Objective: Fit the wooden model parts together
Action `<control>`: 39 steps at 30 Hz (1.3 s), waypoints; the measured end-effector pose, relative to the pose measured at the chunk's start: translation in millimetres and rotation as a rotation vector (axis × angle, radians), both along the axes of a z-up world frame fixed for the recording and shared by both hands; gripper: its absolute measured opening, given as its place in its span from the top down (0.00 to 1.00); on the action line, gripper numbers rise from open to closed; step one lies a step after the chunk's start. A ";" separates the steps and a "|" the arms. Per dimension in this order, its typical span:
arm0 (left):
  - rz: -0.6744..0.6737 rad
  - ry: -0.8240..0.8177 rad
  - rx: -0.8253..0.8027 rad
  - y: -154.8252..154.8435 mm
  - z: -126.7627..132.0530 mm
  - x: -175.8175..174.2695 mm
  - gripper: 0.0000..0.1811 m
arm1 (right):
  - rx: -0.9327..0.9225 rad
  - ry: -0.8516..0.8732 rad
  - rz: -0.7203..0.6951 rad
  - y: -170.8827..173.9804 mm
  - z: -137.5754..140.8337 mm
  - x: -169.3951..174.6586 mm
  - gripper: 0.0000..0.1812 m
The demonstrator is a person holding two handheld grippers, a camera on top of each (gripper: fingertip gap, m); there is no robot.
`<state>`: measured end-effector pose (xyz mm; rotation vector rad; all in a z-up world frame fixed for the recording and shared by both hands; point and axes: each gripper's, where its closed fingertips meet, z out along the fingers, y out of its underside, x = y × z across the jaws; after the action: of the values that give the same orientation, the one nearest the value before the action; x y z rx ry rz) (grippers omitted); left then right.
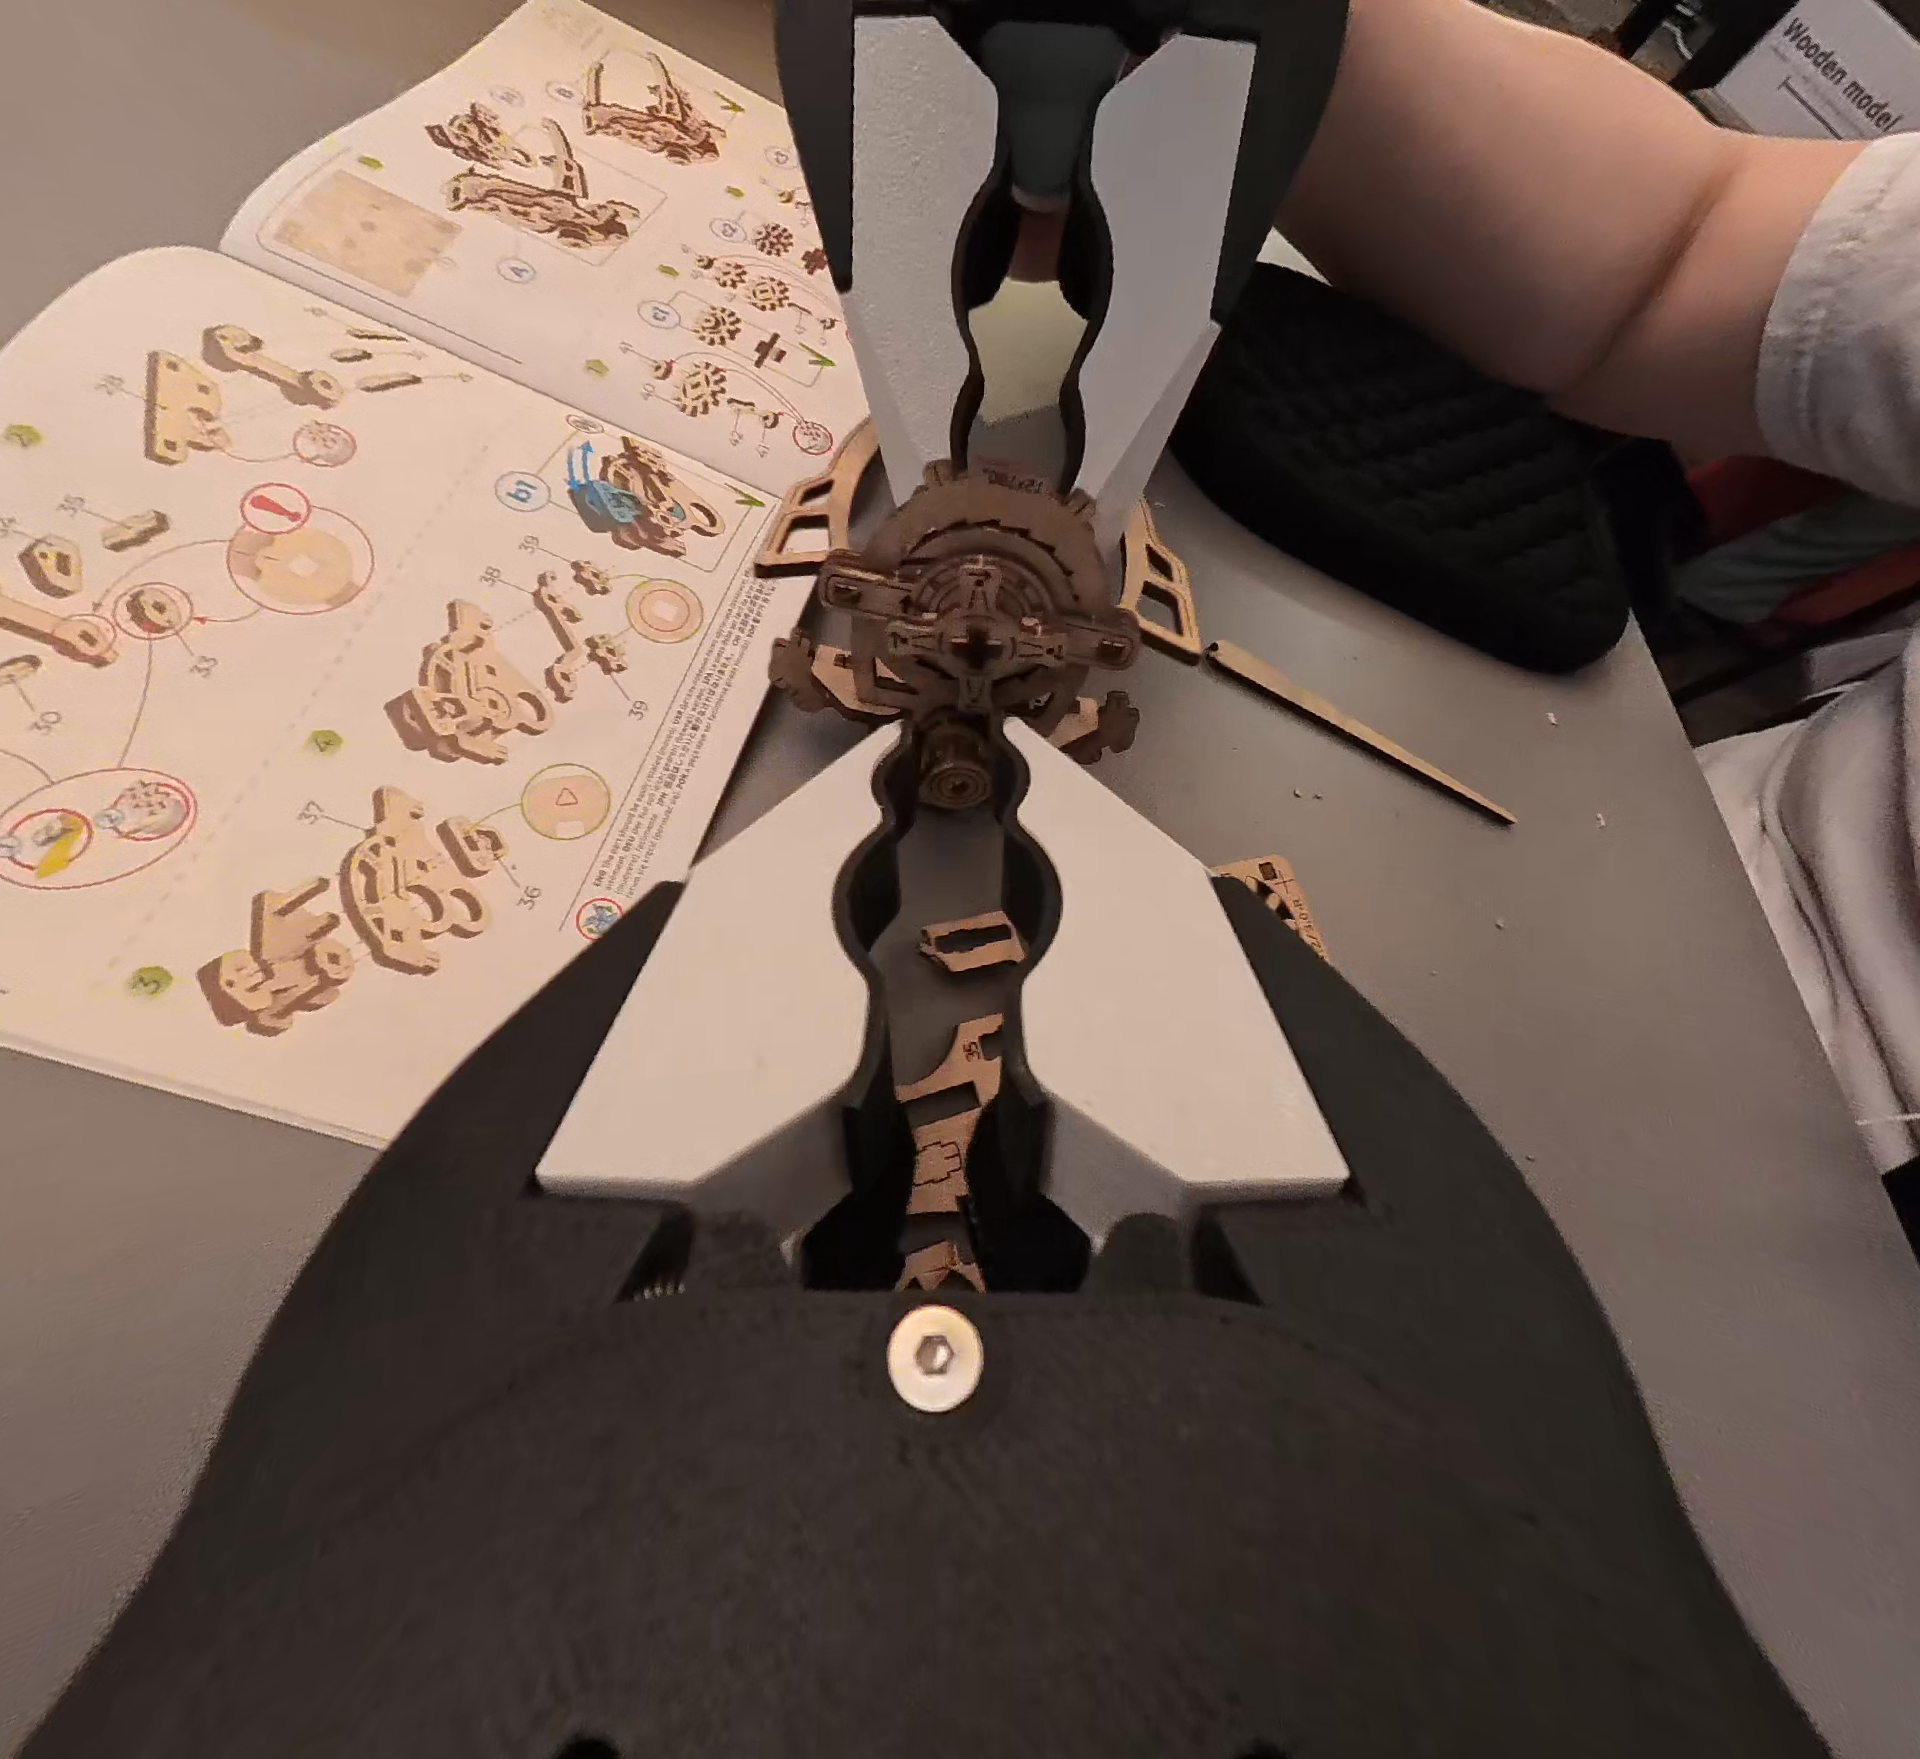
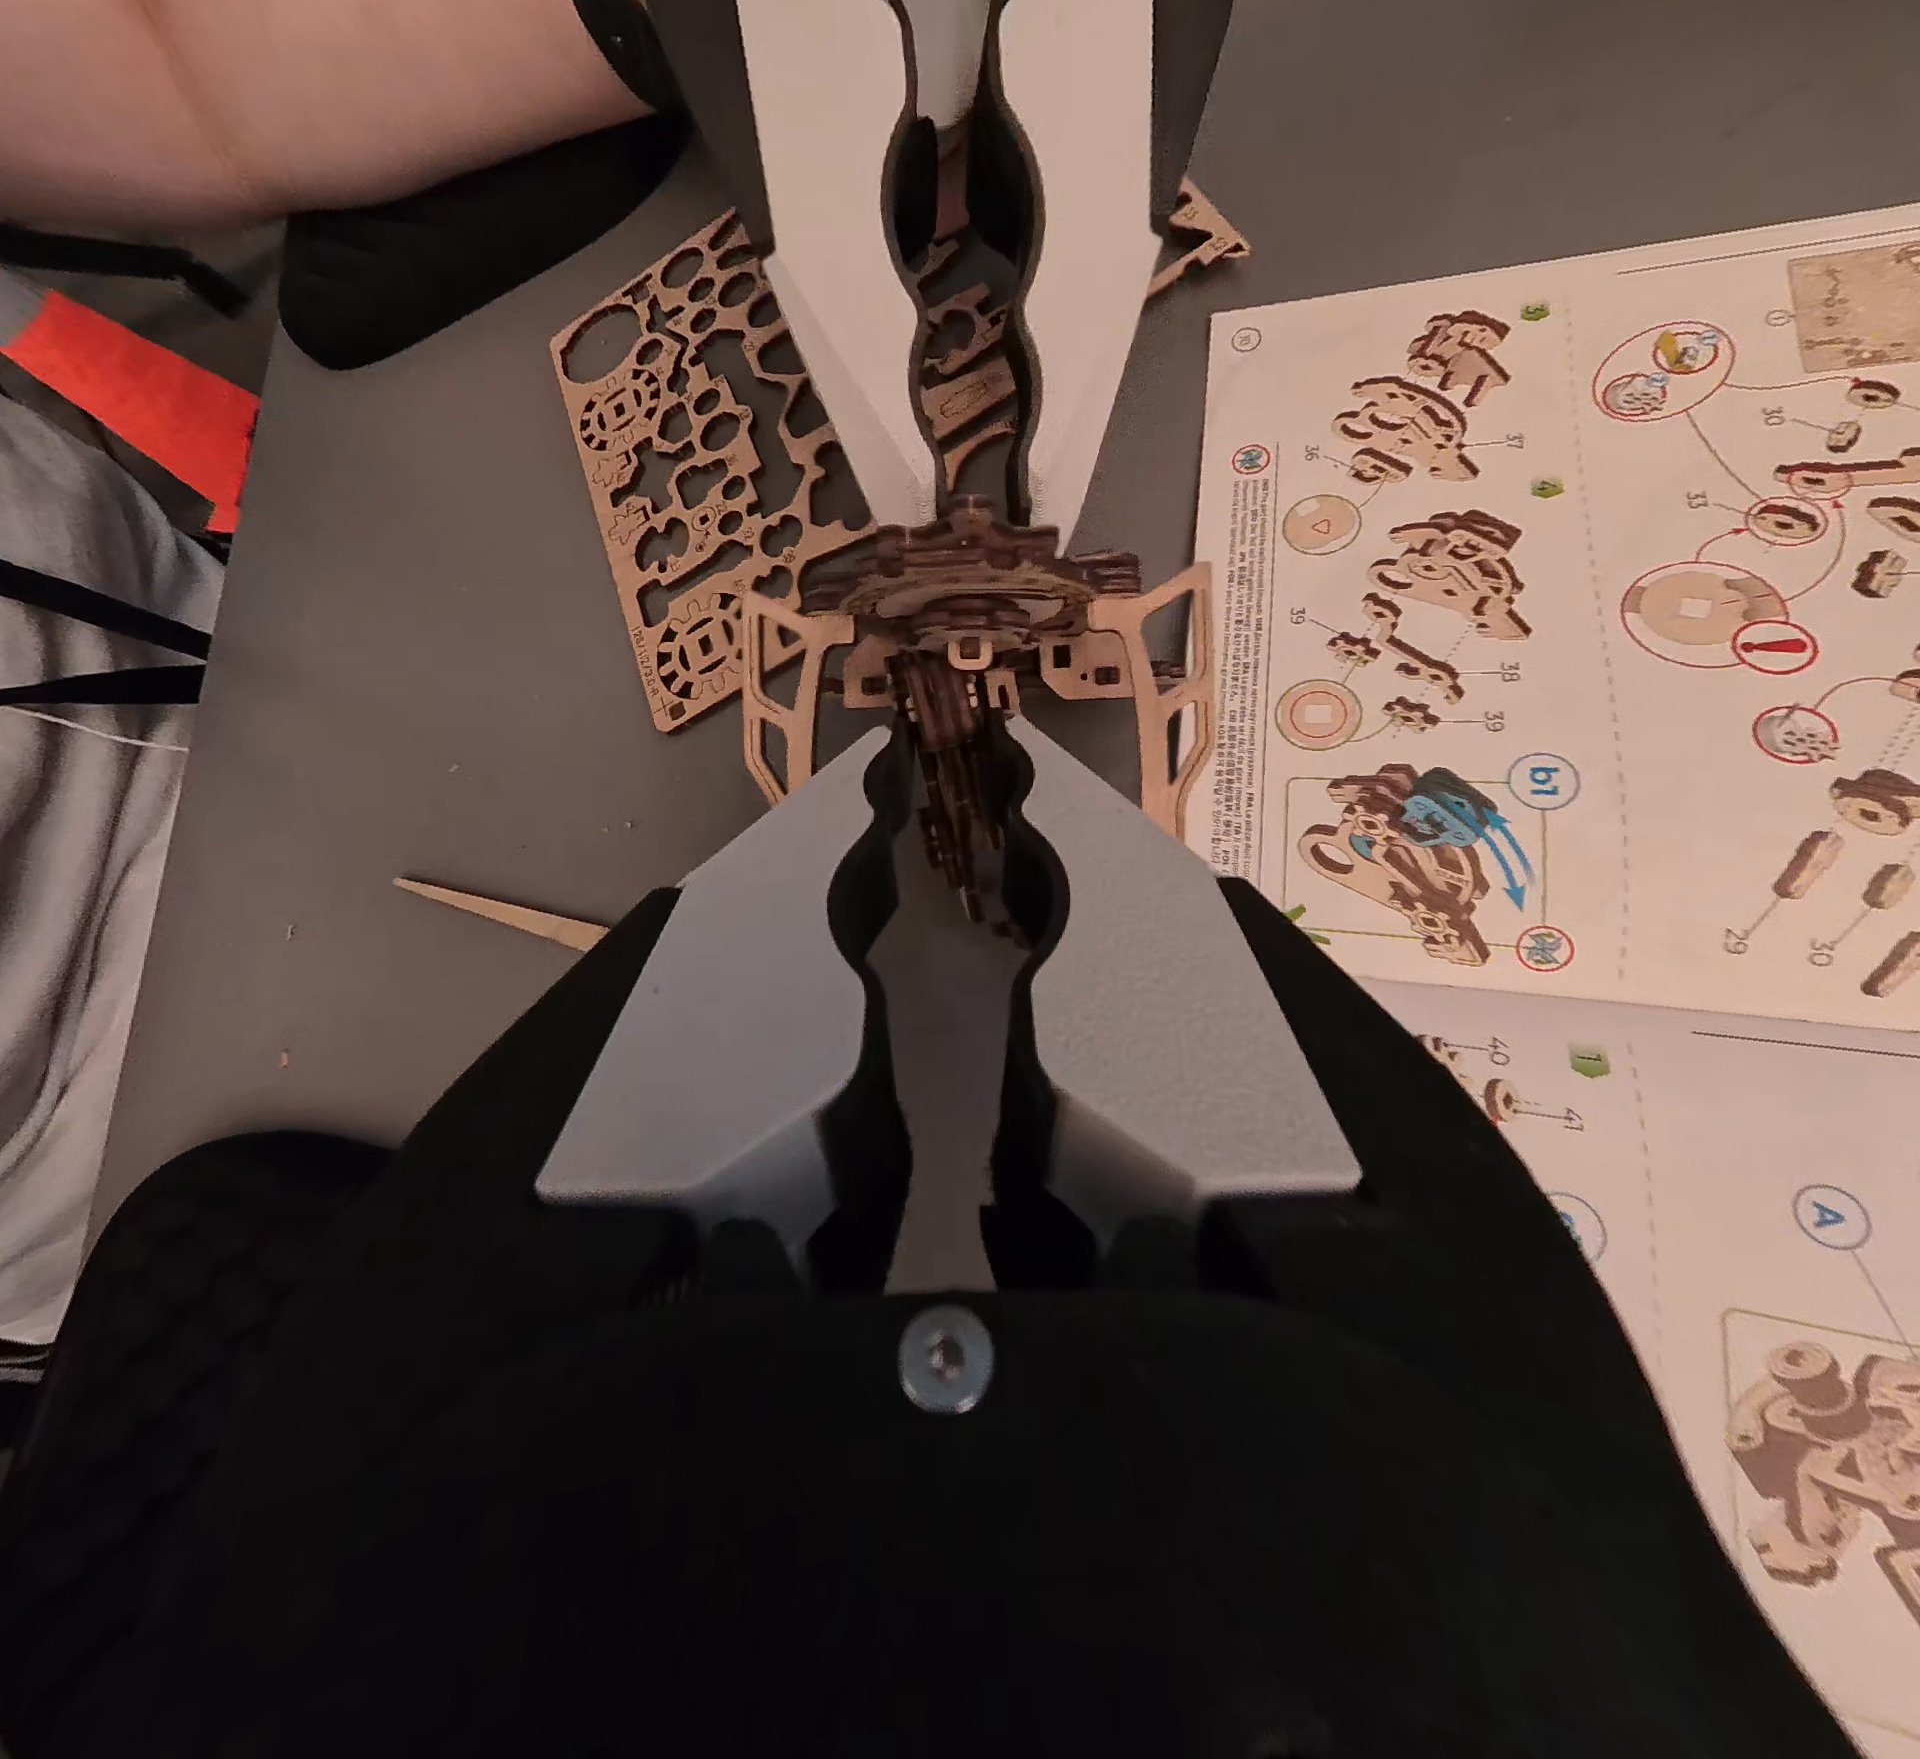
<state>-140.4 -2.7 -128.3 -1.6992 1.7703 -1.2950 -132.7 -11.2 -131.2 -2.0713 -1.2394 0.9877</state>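
Held between the two tips above the grey bench [image 1: 1455, 878], the brown laser-cut wooden model assembly [image 1: 971, 613] has its small round hub pinched in the nearly closed left tool [image 1: 954, 753], while the right tool [image 2: 954, 779], directly opposite, grips its stacked gear end along one shared axis.

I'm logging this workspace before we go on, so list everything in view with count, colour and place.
Model: one, brown wood, held between both grippers above the table.
Sheet: one, tan, punched-out, on the table under the left gripper.
Stick: one, tan, pointed, on the table.
Booklet: one, white, open on the table.
Table: one, grey.
Left gripper: black and grey, shut on the model.
Right gripper: black and grey, shut on the model.
Forearm: one, bare, behind the right gripper.
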 end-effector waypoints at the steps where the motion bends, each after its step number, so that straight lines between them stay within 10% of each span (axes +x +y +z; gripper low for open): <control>1: 0.003 0.001 -0.003 0.2 0.0 0.0 0.94 | -0.003 0.007 -0.002 0.4 0.2 0.1 0.93; 22: 0.048 0.044 -0.145 -5.0 0.4 -3.9 0.94 | 0.133 0.015 -0.100 7.2 21.9 21.9 0.83; 29: 0.058 0.056 -0.195 -4.9 0.4 -3.5 0.94 | 0.513 -0.148 -0.278 -23.6 57.3 47.6 0.84; 39: 0.073 0.077 -0.255 -5.1 -0.1 -2.4 0.94 | 0.808 -0.365 -0.372 -44.3 30.9 28.3 0.76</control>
<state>-142.8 -7.7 -128.4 -1.9549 1.6238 -1.4934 -104.4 -55.5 -100.3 -1.7359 -1.0991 -0.0864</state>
